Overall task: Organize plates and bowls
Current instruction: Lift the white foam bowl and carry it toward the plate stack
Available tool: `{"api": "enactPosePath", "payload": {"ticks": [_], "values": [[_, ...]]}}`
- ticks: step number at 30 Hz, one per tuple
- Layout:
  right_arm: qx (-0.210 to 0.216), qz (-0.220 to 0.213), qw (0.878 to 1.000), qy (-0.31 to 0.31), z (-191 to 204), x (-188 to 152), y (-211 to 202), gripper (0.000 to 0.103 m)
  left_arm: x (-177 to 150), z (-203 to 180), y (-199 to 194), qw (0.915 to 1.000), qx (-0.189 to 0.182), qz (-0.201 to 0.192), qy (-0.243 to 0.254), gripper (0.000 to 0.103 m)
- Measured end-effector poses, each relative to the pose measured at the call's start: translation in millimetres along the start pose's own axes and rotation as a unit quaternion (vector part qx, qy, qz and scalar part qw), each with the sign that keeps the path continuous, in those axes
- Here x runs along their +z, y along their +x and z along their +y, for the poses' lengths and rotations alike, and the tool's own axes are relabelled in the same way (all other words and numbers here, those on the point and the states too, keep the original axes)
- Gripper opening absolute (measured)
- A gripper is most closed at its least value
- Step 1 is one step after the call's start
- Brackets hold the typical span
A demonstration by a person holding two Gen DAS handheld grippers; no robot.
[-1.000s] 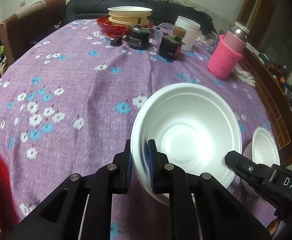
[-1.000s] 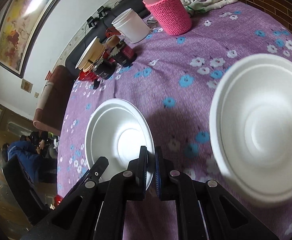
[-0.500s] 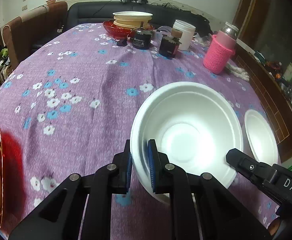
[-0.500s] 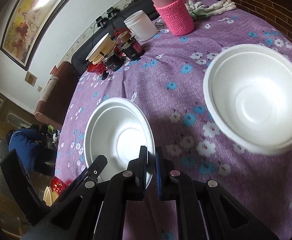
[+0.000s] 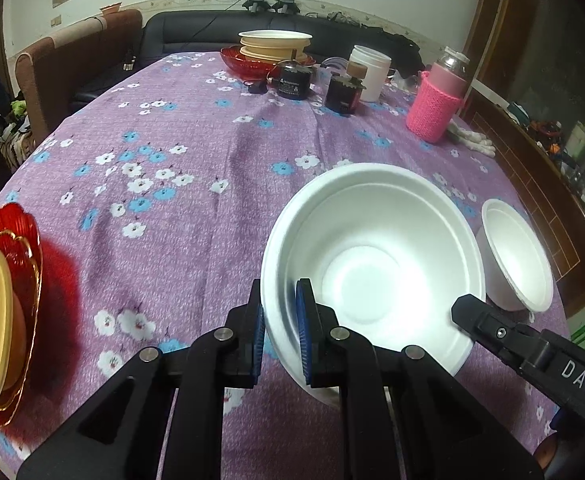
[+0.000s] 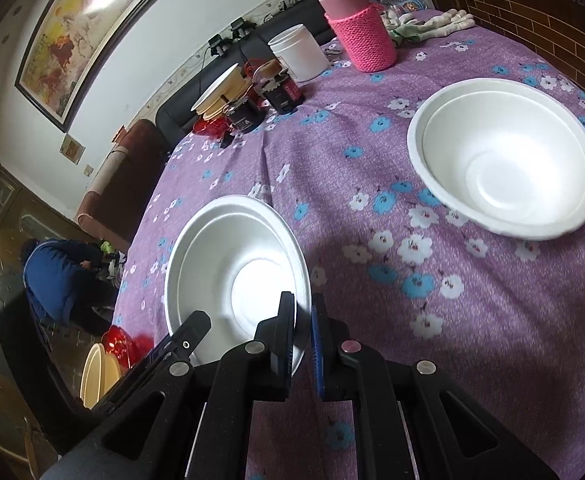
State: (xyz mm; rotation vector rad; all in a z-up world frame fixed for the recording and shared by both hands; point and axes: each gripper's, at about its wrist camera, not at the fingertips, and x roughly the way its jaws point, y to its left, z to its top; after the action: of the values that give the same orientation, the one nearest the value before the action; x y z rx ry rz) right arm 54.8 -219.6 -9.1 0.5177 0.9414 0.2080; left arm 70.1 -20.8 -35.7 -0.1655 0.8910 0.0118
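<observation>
Both fingers clamped on one white foam bowl (image 5: pixel 372 264), left (image 5: pixel 280 336) and right (image 6: pixel 302 330) rims. Carrying step; next, nest it into second bowl (image 6: pixel 504 160), frame right.

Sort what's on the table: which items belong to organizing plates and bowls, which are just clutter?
Job:
- white foam bowl gripped by both tongs
- second white foam bowl standing on the cloth
- red glass plate with cream dishes, near edge
- far stack of red and cream dishes

Clutter:
- pink knit-sleeved bottle
- white plastic tub
- two dark jars
- white gloves
</observation>
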Motion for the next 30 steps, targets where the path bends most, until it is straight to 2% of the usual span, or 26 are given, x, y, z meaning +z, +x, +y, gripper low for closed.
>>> {"api": "enactPosePath", "payload": {"ticks": [20,30], "values": [[0.031,0.004,0.999,-0.016,9.4,-23.8,-15.5,0.008,-15.3,15.9,-29.5,0.9998,0.013,-0.016,-0.001,0.012],[0.058,-0.002,0.996,-0.062,46.6,-37.5,-24.7,0.008,-18.2,43.7,-59.8,0.9978,0.035,-0.05,-0.026,0.012]]}}
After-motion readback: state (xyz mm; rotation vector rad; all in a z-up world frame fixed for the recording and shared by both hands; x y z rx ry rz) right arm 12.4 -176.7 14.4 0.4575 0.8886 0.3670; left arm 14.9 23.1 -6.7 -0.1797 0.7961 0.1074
